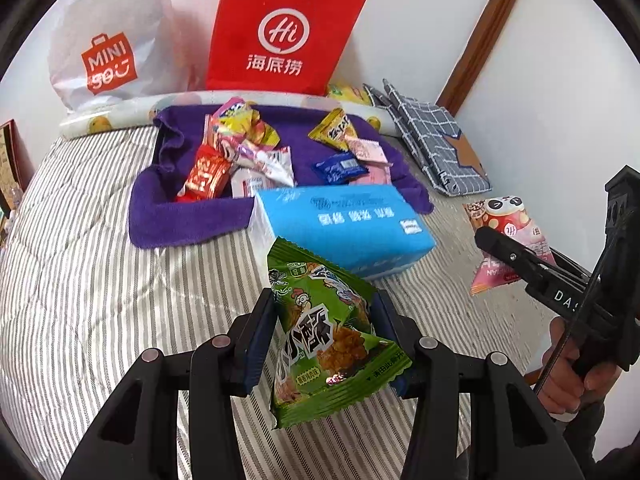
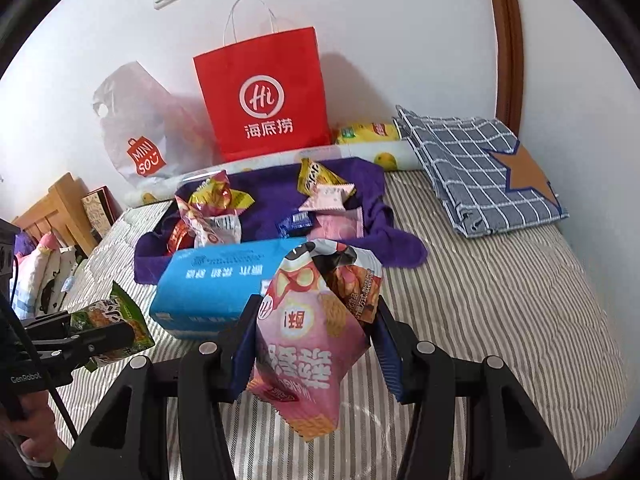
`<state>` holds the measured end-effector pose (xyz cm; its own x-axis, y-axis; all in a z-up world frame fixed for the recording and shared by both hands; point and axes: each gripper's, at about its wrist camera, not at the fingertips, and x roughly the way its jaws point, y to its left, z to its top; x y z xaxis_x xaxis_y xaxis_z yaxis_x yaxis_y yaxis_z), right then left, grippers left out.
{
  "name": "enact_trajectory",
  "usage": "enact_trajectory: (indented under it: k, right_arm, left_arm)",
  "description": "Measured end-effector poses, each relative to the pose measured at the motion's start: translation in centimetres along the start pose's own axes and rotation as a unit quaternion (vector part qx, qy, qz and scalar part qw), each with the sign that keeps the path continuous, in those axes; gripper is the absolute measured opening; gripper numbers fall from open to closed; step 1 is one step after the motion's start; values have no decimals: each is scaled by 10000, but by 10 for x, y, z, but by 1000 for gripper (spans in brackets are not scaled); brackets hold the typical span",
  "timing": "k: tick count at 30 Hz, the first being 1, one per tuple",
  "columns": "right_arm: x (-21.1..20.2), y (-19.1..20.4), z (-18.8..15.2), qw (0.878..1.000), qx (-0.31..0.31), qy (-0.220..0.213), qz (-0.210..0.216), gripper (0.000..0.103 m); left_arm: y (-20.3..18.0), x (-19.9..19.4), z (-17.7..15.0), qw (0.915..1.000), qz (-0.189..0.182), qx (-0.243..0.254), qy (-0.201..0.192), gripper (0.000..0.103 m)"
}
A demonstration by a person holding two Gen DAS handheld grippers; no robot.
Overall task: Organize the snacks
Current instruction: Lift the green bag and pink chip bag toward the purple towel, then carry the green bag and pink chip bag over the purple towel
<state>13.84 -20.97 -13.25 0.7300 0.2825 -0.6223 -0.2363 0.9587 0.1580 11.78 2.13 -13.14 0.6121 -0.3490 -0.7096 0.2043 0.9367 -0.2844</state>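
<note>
My left gripper (image 1: pixel 324 320) is shut on a green snack packet (image 1: pixel 328 336) and holds it above the striped bed; the packet also shows in the right wrist view (image 2: pixel 116 324). My right gripper (image 2: pixel 316 328) is shut on a pink snack packet (image 2: pixel 316 340), seen in the left wrist view (image 1: pixel 508 232) at the right. A blue box (image 1: pixel 344 224) lies just ahead of both grippers. Behind it a purple towel (image 1: pixel 180 220) carries several small snack packets in two heaps, one on the left (image 1: pixel 236 156) and one on the right (image 1: pixel 348 148).
A red paper bag (image 1: pixel 280 32) and a white Miniso bag (image 1: pixel 108 40) stand against the wall at the bed's head. A folded blue checked cloth (image 2: pixel 480 172) lies at the right. The striped bedspread (image 1: pixel 80 260) stretches out to the left.
</note>
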Motion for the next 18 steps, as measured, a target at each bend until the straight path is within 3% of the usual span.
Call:
enact_trajectory:
  k: [18]
  right_arm:
    - [10, -2, 36, 9998, 12, -187, -75, 50]
  left_arm:
    - [3, -1, 32, 9999, 74, 43, -141, 48]
